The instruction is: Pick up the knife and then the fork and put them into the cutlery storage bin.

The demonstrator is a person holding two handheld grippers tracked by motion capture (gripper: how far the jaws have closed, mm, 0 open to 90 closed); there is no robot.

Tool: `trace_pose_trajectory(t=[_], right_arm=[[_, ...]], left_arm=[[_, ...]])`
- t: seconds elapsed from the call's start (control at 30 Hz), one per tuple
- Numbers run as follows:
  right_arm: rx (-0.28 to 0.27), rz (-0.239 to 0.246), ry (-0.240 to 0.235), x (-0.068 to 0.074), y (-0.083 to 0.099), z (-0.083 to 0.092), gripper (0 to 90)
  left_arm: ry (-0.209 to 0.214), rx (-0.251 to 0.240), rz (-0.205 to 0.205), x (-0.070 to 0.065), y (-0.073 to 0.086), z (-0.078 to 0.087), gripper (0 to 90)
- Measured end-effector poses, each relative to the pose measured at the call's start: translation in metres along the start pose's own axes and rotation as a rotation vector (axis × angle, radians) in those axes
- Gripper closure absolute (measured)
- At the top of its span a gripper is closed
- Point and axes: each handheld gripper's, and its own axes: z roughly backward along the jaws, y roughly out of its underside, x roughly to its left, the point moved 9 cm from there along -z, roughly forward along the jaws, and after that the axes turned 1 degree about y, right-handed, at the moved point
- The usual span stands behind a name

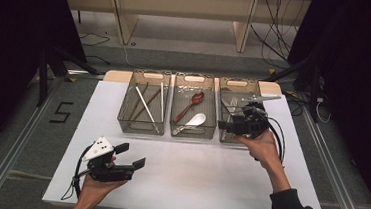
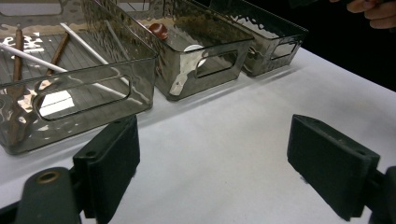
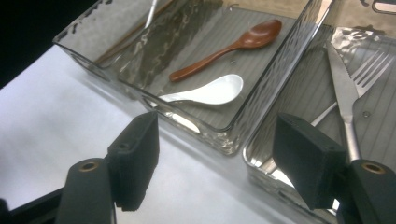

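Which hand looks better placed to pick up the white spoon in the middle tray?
Probably the right. The right gripper hovers open at the trays' near edge, and the white spoon lies just beyond its jaws. The left gripper, also open, is held back over the bare table, farther from the trays.

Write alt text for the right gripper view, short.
The open right claw hovers over the near rims of two clear bins: the middle bin holds a brown wooden spoon and a white spoon; the right bin holds a knife and fork.
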Motion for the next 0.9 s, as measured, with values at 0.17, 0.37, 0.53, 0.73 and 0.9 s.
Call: trace_pose_trajectory(t=[0.17,0.37,0.53,0.73,0.9], right_arm=[[-0.033,0.017,-0.004,0.005,0.01,0.007,30.9],[-0.07,0.025,-0.022,0.012,0.025,0.015,29.1],[-0.087,0.034,-0.037,0.016,0.042,0.019,28.6],[-0.113,0.043,-0.057,0.024,0.056,0.027,27.7],[-0.142,0.055,-0.069,0.032,0.061,0.035,27.7]], left_arm=[[0.003,0.003,0.0,0.0,0.0,-0.001,16.7],[0.008,0.011,0.002,-0.001,0.001,-0.001,16.7],[0.009,0.016,0.002,-0.001,0.002,-0.002,16.7],[0.015,0.016,0.0,-0.002,0.002,-0.002,16.6],[0.019,0.014,0.001,-0.003,0.002,-0.002,16.6]])
